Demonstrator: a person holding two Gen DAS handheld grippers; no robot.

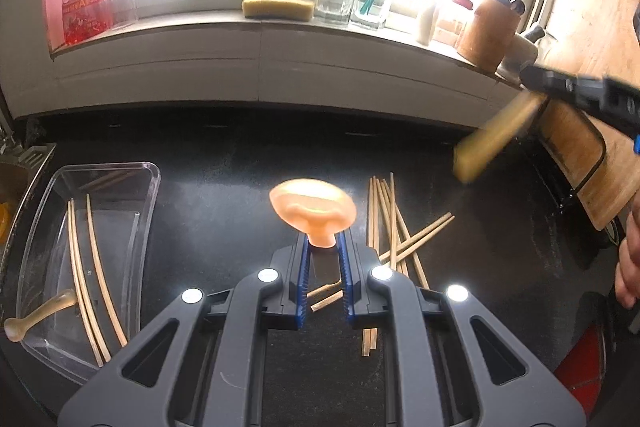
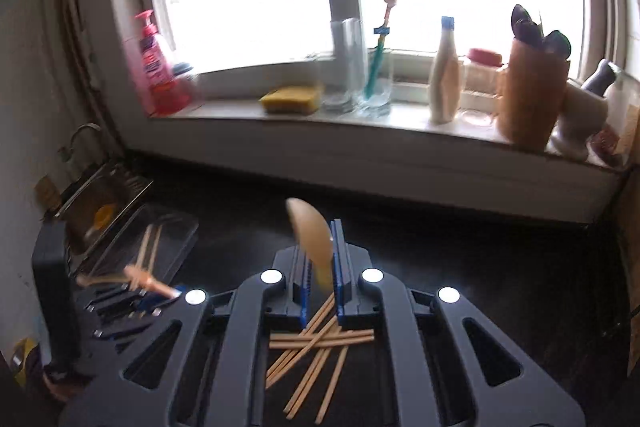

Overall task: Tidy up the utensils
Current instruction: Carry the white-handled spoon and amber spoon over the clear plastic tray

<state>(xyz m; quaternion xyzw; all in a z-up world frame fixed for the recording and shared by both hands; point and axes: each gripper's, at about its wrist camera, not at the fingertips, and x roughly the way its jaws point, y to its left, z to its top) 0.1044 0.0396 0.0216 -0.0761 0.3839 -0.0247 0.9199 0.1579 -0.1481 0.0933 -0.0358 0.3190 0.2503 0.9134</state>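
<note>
My left gripper (image 1: 323, 247) is shut on the handle of an orange spoon (image 1: 313, 206), held above the black counter (image 1: 224, 195). My right gripper (image 2: 320, 259) is shut on a tan spoon (image 2: 312, 239), bowl up; it shows blurred in the left wrist view (image 1: 496, 135) at the right. Several wooden chopsticks (image 1: 394, 227) lie loose on the counter, also below the right gripper (image 2: 316, 351). A clear plastic tray (image 1: 132, 183) at the left holds chopsticks (image 1: 92, 275) and a pale spoon (image 1: 38, 315). The left gripper appears blurred at the left in the right wrist view (image 2: 160, 297).
The windowsill carries a sponge (image 2: 290, 99), glasses (image 2: 348, 67), bottles (image 2: 444, 75), a red soap bottle (image 2: 158, 67) and a wooden utensil holder (image 2: 532, 95). A sink (image 2: 100, 203) lies left of the tray. A wooden cutting board (image 1: 600, 75) leans at the right.
</note>
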